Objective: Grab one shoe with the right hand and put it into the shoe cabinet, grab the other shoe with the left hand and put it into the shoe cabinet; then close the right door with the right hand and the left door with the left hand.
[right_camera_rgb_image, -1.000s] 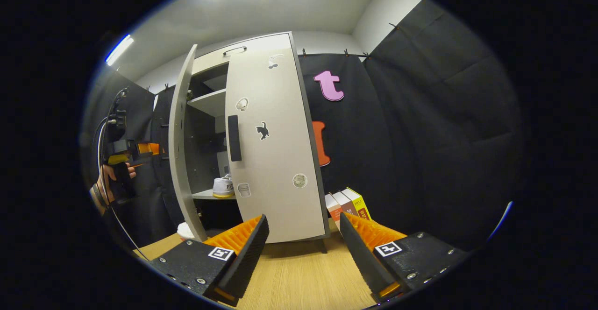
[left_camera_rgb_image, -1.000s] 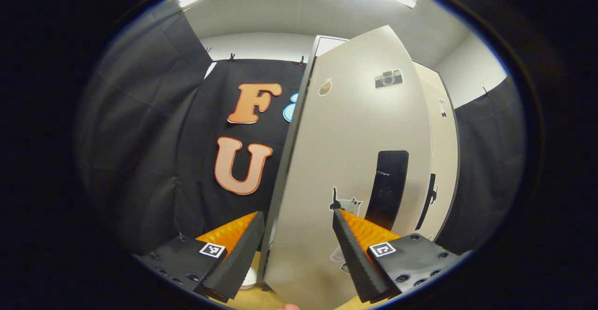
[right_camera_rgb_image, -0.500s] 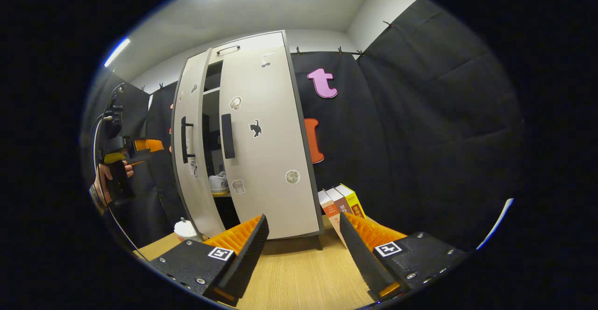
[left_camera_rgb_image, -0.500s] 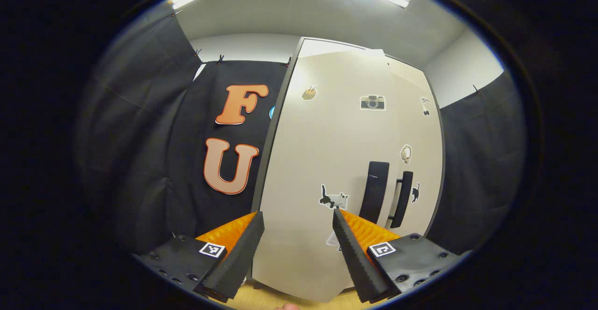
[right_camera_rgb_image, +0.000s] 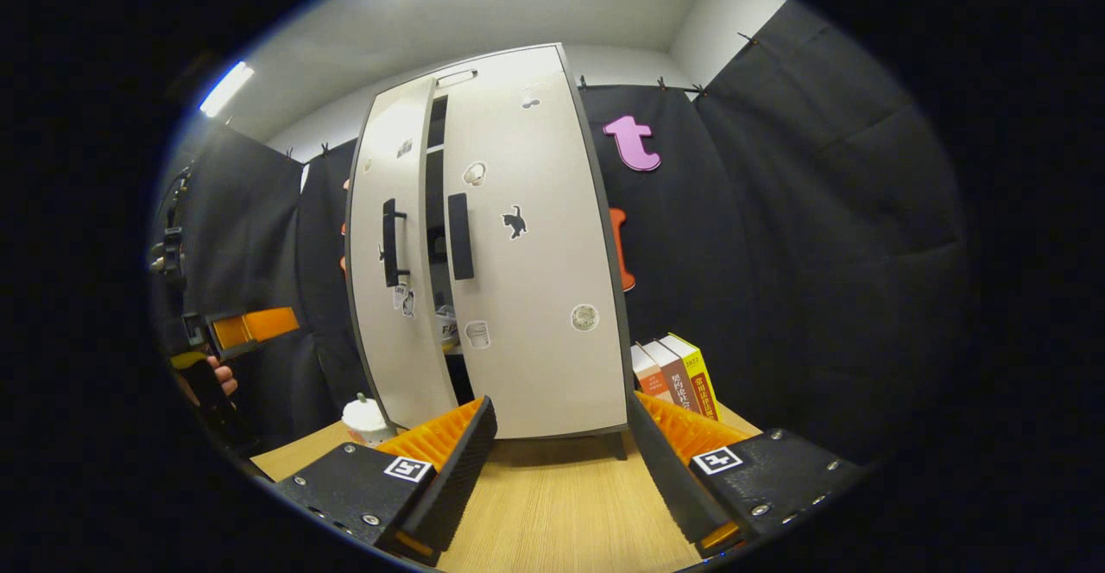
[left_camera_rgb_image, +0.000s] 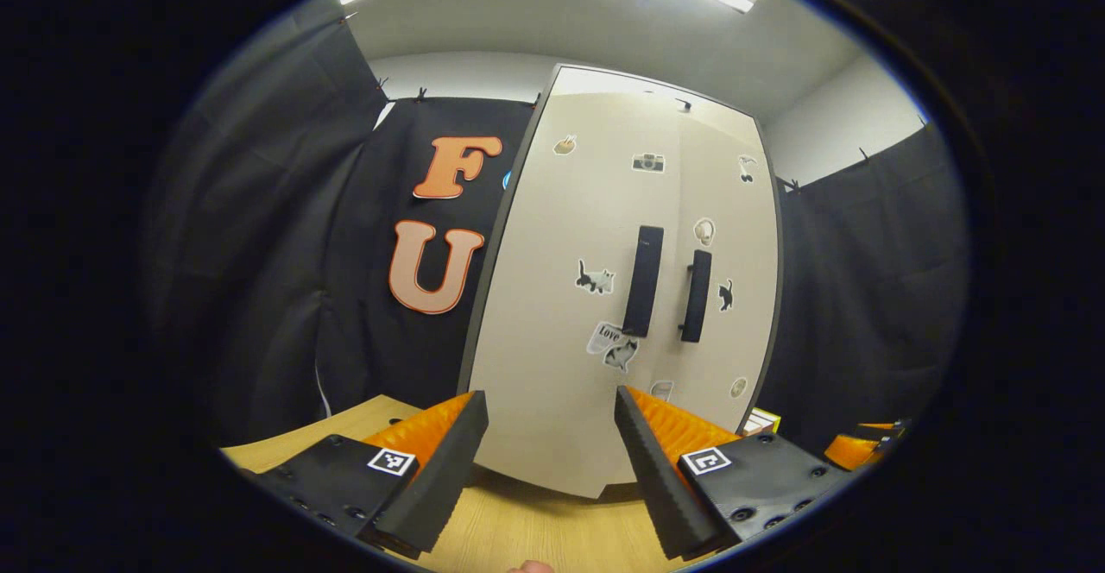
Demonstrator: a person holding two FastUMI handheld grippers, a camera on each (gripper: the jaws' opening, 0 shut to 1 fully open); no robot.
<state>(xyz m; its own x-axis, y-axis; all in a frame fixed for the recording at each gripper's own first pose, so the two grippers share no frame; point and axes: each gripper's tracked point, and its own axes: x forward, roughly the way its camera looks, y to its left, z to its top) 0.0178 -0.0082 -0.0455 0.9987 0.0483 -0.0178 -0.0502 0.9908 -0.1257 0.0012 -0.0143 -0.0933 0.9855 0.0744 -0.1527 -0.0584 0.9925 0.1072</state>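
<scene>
The pale shoe cabinet [left_camera_rgb_image: 604, 210] stands on the wooden table, both doors carrying stickers and dark handles. In the right gripper view the right door [right_camera_rgb_image: 535, 280] is shut and the left door [right_camera_rgb_image: 388, 297] stands a narrow crack ajar. A bit of a white shoe [right_camera_rgb_image: 446, 329] shows through that crack. My left gripper [left_camera_rgb_image: 548, 396] is open with nothing in it, a short way back from the left door [left_camera_rgb_image: 561, 297]. It also appears held in a hand, left of the cabinet [right_camera_rgb_image: 255, 327]. My right gripper [right_camera_rgb_image: 561, 400] is open, in front of the right door, touching nothing.
Several books [right_camera_rgb_image: 673, 374] lean against the cabinet's right side. A small white cup-like object [right_camera_rgb_image: 364, 418] sits on the table [right_camera_rgb_image: 552, 504] by the left door's foot. Black cloth walls close the booth behind and on both sides.
The left door has swung from wide open to almost shut. My left gripper has drawn back from it, so the whole cabinet front now shows. The right gripper barely moved.
</scene>
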